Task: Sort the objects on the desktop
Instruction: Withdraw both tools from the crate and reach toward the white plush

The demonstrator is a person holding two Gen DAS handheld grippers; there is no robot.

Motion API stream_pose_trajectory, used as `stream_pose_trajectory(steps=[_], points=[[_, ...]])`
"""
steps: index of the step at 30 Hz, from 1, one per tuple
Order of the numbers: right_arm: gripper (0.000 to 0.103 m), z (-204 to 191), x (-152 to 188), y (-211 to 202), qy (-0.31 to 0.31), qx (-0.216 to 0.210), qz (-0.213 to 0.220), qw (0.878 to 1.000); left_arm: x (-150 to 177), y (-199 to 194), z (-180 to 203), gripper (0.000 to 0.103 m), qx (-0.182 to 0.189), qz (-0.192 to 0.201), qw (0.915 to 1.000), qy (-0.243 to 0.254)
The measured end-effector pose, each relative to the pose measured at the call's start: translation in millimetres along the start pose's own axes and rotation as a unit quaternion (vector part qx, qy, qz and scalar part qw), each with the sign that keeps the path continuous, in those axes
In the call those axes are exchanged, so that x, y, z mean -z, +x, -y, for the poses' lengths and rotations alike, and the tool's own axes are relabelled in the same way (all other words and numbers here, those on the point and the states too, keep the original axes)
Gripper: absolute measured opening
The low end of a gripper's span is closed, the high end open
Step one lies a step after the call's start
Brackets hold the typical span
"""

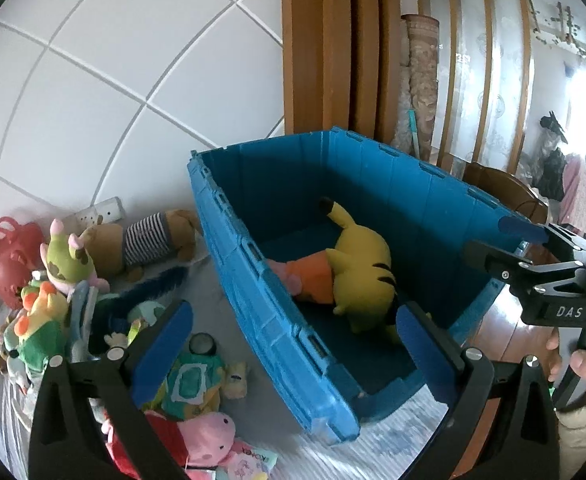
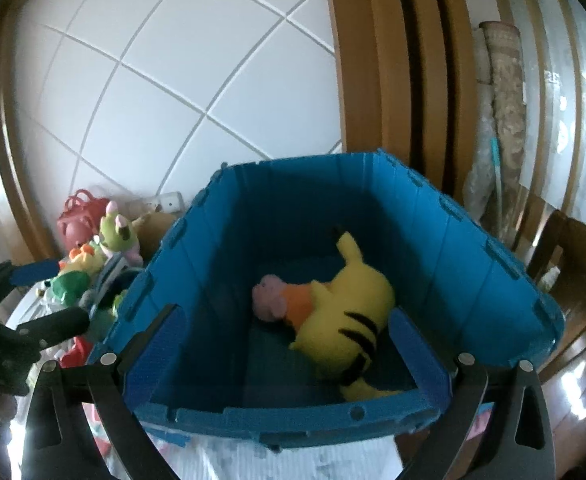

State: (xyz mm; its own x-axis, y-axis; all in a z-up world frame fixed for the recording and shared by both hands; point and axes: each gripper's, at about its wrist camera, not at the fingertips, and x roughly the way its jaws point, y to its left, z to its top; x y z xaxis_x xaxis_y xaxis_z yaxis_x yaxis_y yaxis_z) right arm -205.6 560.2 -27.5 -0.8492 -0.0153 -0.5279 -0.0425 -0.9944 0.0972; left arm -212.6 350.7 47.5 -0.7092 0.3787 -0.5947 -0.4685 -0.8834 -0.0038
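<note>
I read "DAS" on my right claw (image 1: 527,248); both it and my left claw (image 1: 289,344) gaped empty above the bin (image 1: 277,320).

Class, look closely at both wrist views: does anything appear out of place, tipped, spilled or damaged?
Nothing looks damaged or spilled. The blue bin sits upright holding a yellow plush and a pink-and-orange plush lying on their sides. The remaining toys form a jumbled pile beside the bin, simply not yet sorted.

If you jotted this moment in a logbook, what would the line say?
left tongs: open, empty | right tongs: open, empty | blue bin: yellow plush, pink plush inside | toy pile: waiting
</note>
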Motion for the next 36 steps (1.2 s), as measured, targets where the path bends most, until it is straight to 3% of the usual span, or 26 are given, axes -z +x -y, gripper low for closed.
stream_pose_trajectory(steps=[11,19,25,31,36], points=[[0.103,-33,8,-3,0.007,-0.021,0.010,1.000,33,-20,-37,0.103,-0.027,0.001,0.9992,-0.031],[0.103,-102,15,-6,0.005,-0.033,0.022,0.999,83,-53,-113,0.103,-0.086,-0.001,0.9931,-0.080],[0.103,-182,21,-18,-0.011,-0.075,0.044,0.996,136,-91,-190,0.103,-0.135,-0.015,0.9835,-0.120],[0.103,-269,44,3,-0.035,-0.130,0.010,0.991,200,-127,-273,0.103,-0.191,-0.044,0.9692,-0.149],[0.103,-327,69,34,-0.048,-0.171,-0.037,0.983,247,-134,-329,0.103,-0.217,-0.074,0.9541,-0.193]])
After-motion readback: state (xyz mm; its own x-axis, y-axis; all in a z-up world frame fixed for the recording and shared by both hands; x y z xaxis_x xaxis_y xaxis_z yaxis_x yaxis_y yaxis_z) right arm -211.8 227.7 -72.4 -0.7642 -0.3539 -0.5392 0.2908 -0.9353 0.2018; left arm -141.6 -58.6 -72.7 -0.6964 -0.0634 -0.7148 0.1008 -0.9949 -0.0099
